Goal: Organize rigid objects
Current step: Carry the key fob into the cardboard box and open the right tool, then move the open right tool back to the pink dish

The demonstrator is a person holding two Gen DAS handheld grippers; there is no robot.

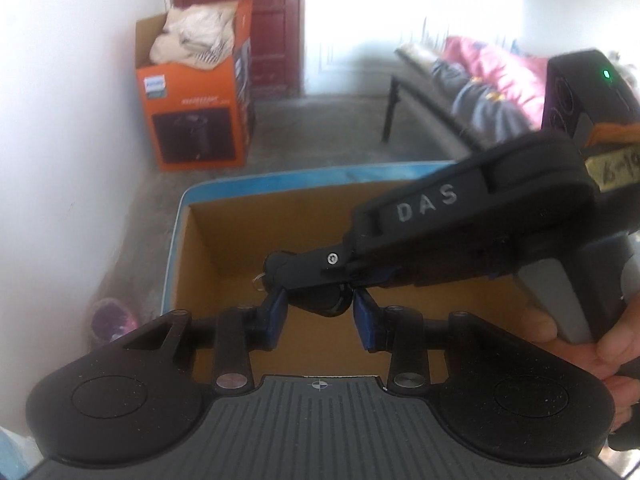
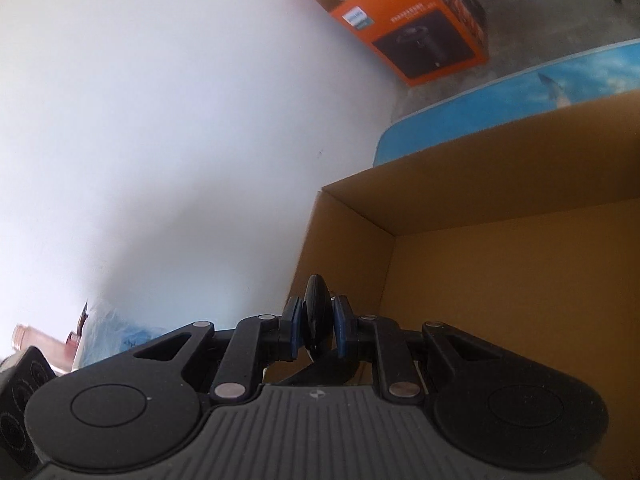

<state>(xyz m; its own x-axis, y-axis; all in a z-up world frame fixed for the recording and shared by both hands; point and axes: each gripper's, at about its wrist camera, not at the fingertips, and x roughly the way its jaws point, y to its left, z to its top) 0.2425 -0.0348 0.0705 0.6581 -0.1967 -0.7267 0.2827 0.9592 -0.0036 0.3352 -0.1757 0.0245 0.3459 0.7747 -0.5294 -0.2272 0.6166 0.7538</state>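
An open brown cardboard box (image 1: 224,236) sits on a blue mat (image 1: 280,180); it also shows in the right wrist view (image 2: 500,280). My right gripper (image 2: 316,330) is shut on a small black rounded object (image 2: 317,312) with a metal ring, like a key fob. In the left wrist view the right gripper (image 1: 352,280) reaches in from the right over the box. The black object (image 1: 324,300) hangs there between my left gripper's blue pads (image 1: 276,316). My left gripper (image 1: 320,314) stands around it; its pads look close but apart from it.
An orange carton (image 1: 200,112) stuffed with cloth stands against the white wall (image 1: 60,120). A dark bench (image 1: 440,96) with clothes is at the right. A pink object (image 1: 110,320) lies on the concrete floor left of the box. A red door (image 1: 240,20) is behind.
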